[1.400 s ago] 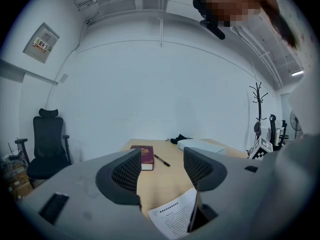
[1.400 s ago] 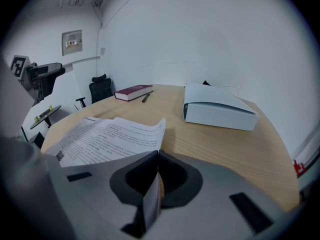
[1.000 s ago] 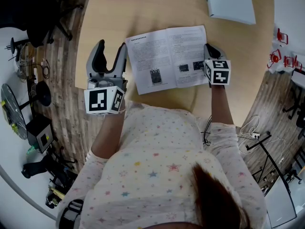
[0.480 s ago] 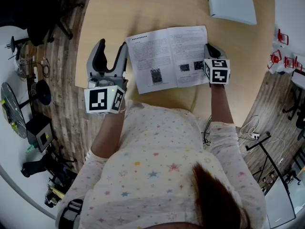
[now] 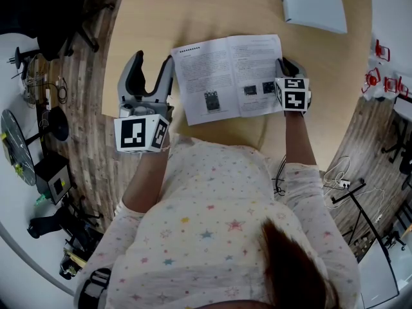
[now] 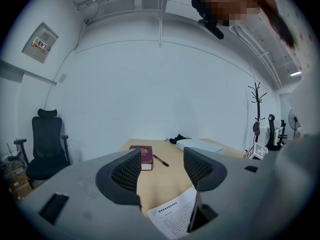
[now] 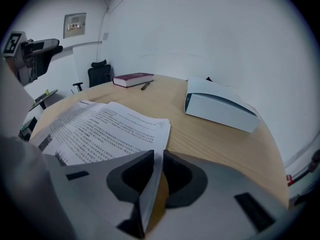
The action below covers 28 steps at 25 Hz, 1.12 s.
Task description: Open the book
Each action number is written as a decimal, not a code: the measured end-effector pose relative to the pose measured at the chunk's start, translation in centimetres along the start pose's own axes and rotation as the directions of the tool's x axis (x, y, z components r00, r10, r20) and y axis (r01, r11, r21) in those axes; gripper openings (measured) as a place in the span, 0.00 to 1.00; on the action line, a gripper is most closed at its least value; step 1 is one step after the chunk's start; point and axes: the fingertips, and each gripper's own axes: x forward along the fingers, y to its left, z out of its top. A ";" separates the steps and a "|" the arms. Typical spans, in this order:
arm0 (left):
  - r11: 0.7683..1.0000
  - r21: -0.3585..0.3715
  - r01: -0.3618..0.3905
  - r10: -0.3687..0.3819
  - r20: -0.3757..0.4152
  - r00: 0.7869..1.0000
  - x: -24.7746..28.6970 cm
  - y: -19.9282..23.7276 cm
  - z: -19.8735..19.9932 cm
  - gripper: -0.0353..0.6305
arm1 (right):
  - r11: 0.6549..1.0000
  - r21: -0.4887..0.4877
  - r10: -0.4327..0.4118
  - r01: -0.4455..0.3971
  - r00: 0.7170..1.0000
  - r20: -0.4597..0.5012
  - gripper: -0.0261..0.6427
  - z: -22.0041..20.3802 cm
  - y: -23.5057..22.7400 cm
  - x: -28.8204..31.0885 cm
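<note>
The book (image 5: 226,76), a thin stapled booklet, is being shown lying open and face up on the near part of the wooden table (image 5: 193,18), with its two printed pages spread flat just in front of the person. Its right-hand edge is being pinched by the right gripper (image 7: 156,156), whose jaws are being pressed almost together on a few leaves that are seen edge-on between them. This hold is judged to be serving to pin the turned pages down so that they are not allowed to spring back. The left gripper (image 6: 162,171) is being held just beside the book's left edge, with its jaws spread wide and nothing gripped between them. Only the corner of the left page is being glimpsed below its right jaw. It is judged to be placed there so that the left side can be steadied if needed. At the far side of the table a dark red book (image 7: 132,79), a pen (image 7: 145,85) and a white box (image 7: 220,106) are being seen, well apart from the work. The opening is judged to be as good as done, with only a release being called for.
</note>
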 end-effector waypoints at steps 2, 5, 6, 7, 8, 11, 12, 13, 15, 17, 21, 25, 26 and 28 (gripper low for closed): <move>1.000 0.001 0.001 -0.001 0.002 1.000 0.0 -0.1 0.1 0.45 | 1.000 -0.003 -0.003 0.003 1.000 0.001 0.13 0.0 -0.1 0.0; 1.000 0.001 0.001 -0.001 0.007 1.000 -0.1 -0.1 0.2 0.45 | 1.000 -0.003 -0.007 0.007 1.000 0.005 0.14 0.0 -0.1 0.0; 1.000 0.002 0.001 -0.001 0.008 1.000 -0.1 -0.1 0.3 0.45 | 1.000 0.000 -0.010 0.010 1.000 0.006 0.14 0.0 -0.2 0.0; 1.000 0.002 0.001 -0.001 0.009 1.000 -0.2 -0.1 0.3 0.45 | 1.000 0.004 -0.013 0.012 1.000 0.006 0.15 0.0 -0.3 0.0; 1.000 0.002 0.002 -0.002 0.010 1.000 -0.2 -0.1 0.4 0.45 | 1.000 0.008 -0.016 0.015 1.000 0.006 0.16 0.0 -0.3 0.0; 1.000 0.004 0.002 -0.002 0.015 1.000 -0.3 -0.1 0.6 0.45 | 1.000 0.022 -0.020 0.020 1.000 0.002 0.19 -0.1 -0.6 0.0; 1.000 0.005 0.001 -0.001 0.016 1.000 -0.4 -0.1 0.7 0.45 | 0.999 0.028 -0.021 0.021 1.000 0.000 0.20 -0.1 -0.7 0.0; 1.000 0.005 0.001 -0.001 0.018 1.000 -0.5 -0.1 0.7 0.45 | 0.999 0.032 -0.023 0.023 1.000 -0.002 0.22 -0.1 -0.8 0.0; 1.000 0.004 0.001 -0.001 0.022 1.000 -0.6 -0.1 0.9 0.45 | 0.999 0.042 -0.024 0.024 1.000 -0.005 0.24 -0.1 -1.0 -0.1; 1.000 0.004 0.003 -0.003 0.028 1.000 -0.6 -0.1 1.1 0.45 | 0.998 0.052 -0.023 0.024 1.000 -0.006 0.24 0.0 -1.0 -0.2; 1.000 0.005 0.006 -0.007 0.039 0.999 -0.8 -0.1 1.7 0.45 | 0.997 0.075 -0.037 0.036 0.999 0.003 0.24 0.0 -1.3 -0.5; 1.000 0.006 0.010 -0.010 0.053 0.999 -1.1 0.0 2.3 0.45 | 0.992 0.116 -0.043 0.041 0.999 0.015 0.24 0.2 -1.6 -1.1; 1.000 0.005 0.011 -0.011 0.056 0.998 -1.2 0.1 2.4 0.45 | 0.992 0.123 -0.043 0.041 0.999 0.018 0.24 0.2 -1.6 -1.2; 1.000 0.003 0.015 -0.015 0.062 0.998 -1.3 0.1 2.6 0.45 | 0.990 0.133 -0.045 0.042 0.999 0.024 0.24 0.2 -1.5 -1.4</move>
